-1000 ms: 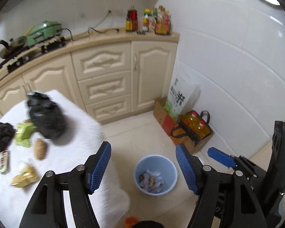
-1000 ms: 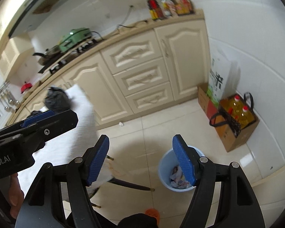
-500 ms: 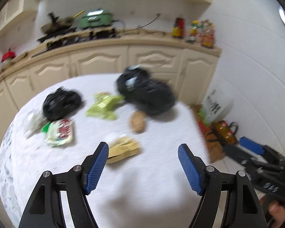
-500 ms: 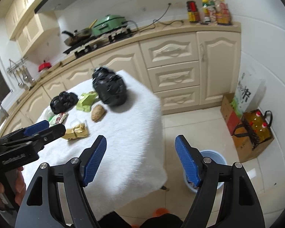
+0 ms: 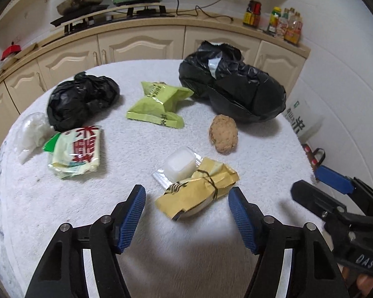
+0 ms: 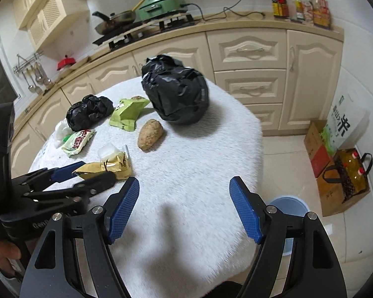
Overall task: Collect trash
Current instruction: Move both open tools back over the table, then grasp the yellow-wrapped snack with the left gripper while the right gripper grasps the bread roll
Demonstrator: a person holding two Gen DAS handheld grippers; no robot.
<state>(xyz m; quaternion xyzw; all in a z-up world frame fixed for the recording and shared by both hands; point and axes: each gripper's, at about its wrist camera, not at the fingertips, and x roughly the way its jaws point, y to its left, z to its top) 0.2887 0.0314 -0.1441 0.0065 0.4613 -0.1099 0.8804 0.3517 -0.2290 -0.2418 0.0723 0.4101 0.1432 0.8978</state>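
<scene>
Trash lay scattered on cloth-covered table (image 5: 261,164), none gripped. I held left gripper (image 5: 186,213) wide open, empty, hovering at near edge, yellow wrapper (image 5: 199,191) lined up between its fingers: likely next pick. Clear plastic cup (image 5: 181,165) touched wrapper's far side. Right gripper (image 6: 185,208) equally wide, empty, parked over near right edge, probably clear of left's approach. Blue bin (image 6: 289,206) sat on floor beside table's right edge, part hidden.

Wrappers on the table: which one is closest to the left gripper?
The yellow wrapper, crumpled and tied with dark string, lies just ahead of the open left gripper. The green wrapper and the red-lettered wrapper lie farther off.
</scene>
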